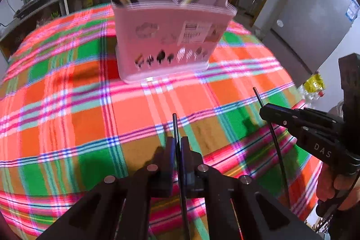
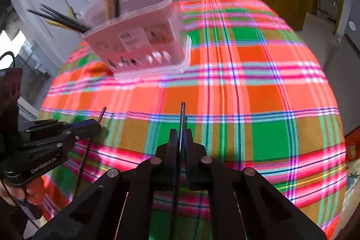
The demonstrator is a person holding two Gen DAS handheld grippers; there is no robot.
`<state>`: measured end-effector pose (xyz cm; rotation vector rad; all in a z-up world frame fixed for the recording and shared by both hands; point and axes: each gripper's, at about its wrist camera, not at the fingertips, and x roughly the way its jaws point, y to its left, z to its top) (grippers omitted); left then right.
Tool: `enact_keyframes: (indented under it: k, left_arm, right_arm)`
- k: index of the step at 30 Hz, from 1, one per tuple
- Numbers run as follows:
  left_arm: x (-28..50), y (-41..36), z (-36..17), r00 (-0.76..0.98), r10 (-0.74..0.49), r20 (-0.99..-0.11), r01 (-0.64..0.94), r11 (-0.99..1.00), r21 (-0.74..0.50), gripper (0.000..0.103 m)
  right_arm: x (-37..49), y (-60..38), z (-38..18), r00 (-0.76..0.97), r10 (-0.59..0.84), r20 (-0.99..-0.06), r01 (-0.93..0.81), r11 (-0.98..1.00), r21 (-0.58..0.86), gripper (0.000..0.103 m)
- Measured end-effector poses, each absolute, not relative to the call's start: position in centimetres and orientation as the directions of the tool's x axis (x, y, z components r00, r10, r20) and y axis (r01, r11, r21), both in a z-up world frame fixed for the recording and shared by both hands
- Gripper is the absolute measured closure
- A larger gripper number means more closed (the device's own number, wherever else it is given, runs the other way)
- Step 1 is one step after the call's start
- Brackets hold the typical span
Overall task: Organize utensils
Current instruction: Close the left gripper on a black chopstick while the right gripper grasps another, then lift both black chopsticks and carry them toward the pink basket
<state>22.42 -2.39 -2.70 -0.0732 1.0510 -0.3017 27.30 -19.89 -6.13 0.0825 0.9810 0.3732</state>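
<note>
While pink utensil basket (image 1: 171, 37) sits ahead on plaid tablecloth (image 1: 135, 109), we clamp left gripper (image 1: 177, 145) on black chopstick (image 1: 175, 125), right gripper (image 2: 181, 138) on another chopstick (image 2: 182, 114).

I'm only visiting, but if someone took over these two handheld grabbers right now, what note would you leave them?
Left gripper: jaws shut on a thin dark chopstick.
Right gripper: jaws shut on a second dark chopstick.
Pink holder stands ahead on the plaid tablecloth, already holding dark and tan chopsticks in separate compartments.
Done: both sticks picked up off the cloth.
Left: carry both to the holder, probably dropping them in with the dark ones. No other loose utensils are visible.
</note>
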Motion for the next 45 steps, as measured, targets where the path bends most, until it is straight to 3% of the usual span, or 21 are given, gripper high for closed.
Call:
enact_keyframes:
  k: [11, 22, 29, 34, 36, 38, 45]
  left_arm:
    - [20.3, -0.8, 5.6, 0.593, -0.301, -0.747, 0.24, 0.951, -0.193, 0.098]
    - [21.2, 0.6, 0.7, 0.502, -0.291, -0.814, 0.182, 0.956, -0.23, 0.098]
    - [21.5, 0.9, 0.0, 0.489, -0.296, -0.821, 0.181, 0.955, -0.236, 0.098]
    - [21.7, 0.7, -0.2, 0.481, -0.304, -0.823, 0.183, 0.952, -0.244, 0.098]
    - [21.8, 0.5, -0.2, 0.479, -0.304, -0.824, 0.184, 0.952, -0.245, 0.099]
    - [21.8, 0.4, -0.1, 0.479, -0.308, -0.822, 0.188, 0.951, -0.246, 0.099]
    - [21.3, 0.3, 2.2, 0.513, -0.323, -0.795, 0.212, 0.945, -0.247, 0.099]
  right_arm:
    - [25.4, -19.3, 1.2, 0.59, 0.409, -0.696, -0.354, 0.906, 0.232, 0.098]
    - [28.1, -18.5, -7.2, 0.444, 0.352, -0.824, -0.305, 0.924, 0.23, 0.091]
    - [29.9, -17.4, -9.2, 0.395, 0.313, -0.864, -0.301, 0.932, 0.2, 0.09]
    - [30.5, -16.5, -9.4, 0.386, 0.301, -0.872, -0.322, 0.93, 0.178, 0.09]
    - [30.5, -16.2, -9.3, 0.378, 0.302, -0.875, -0.337, 0.925, 0.174, 0.098]
    - [30.4, -16.0, -9.1, 0.372, 0.311, -0.875, -0.349, 0.92, 0.179, 0.098]
    - [28.6, -15.8, -4.3, 0.452, 0.38, -0.807, -0.396, 0.896, 0.2, 0.099]
